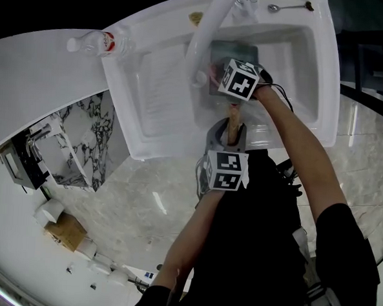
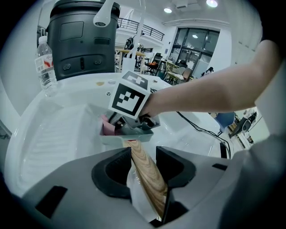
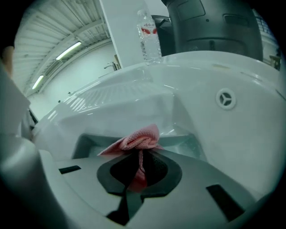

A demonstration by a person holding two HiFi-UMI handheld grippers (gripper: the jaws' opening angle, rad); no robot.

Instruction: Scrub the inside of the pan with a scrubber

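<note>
A square grey pan (image 1: 231,55) lies in the white sink's basin (image 1: 300,72), its wooden handle (image 1: 234,127) pointing toward me. My left gripper (image 2: 139,154) is shut on that wooden handle (image 2: 145,172), at the sink's near rim. Farther out, my right gripper (image 3: 139,163) is shut on a crumpled pink scrubber (image 3: 139,139) and holds it down inside the pan (image 3: 85,142). In the left gripper view the right gripper's marker cube (image 2: 129,98) stands over the pan (image 2: 129,134), with the pink scrubber (image 2: 107,127) showing at its left edge. The pan's floor is mostly hidden.
A water bottle (image 1: 98,43) lies on the counter left of the ribbed drainboard (image 1: 159,92). The white faucet (image 1: 209,27) arches over the basin, and a spoon (image 1: 288,6) rests on the back ledge. A dark bin (image 2: 82,40) stands behind the sink.
</note>
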